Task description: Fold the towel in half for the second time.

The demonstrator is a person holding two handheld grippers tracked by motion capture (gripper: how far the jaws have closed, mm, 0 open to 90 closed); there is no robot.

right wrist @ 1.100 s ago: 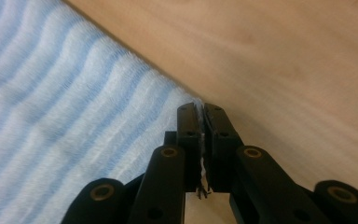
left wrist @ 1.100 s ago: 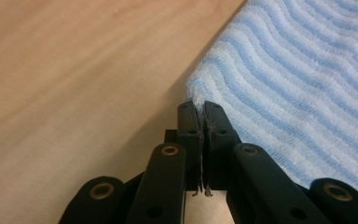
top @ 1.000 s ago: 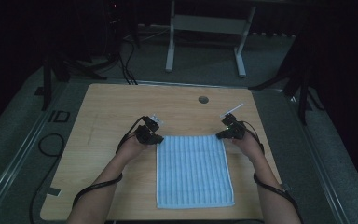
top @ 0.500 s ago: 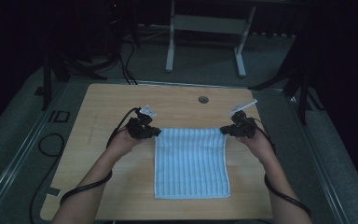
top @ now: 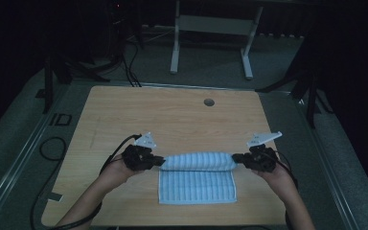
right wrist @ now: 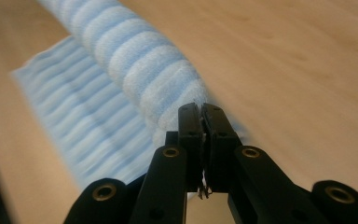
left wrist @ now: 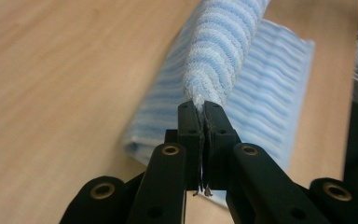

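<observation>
A light blue striped towel (top: 196,184) lies on the wooden table (top: 172,115) near its front edge. Its far edge is lifted and curled over toward the person, forming a raised fold (top: 199,160) between the two grippers. My left gripper (top: 159,162) is shut on the towel's left far corner (left wrist: 200,99). My right gripper (top: 236,158) is shut on the right far corner (right wrist: 186,100). In both gripper views the black jaws are pressed together with towel cloth pinched between them. The near half of the towel (left wrist: 265,88) rests flat on the table.
A round cable hole (top: 209,102) sits in the table near its far edge. Black cables (top: 48,148) trail over the floor at the left. A white metal frame (top: 211,28) stands beyond the table.
Both grippers have pulled the towel's far edge up and toward the person, folding the far half over the near half. The visible towel is now shorter.
</observation>
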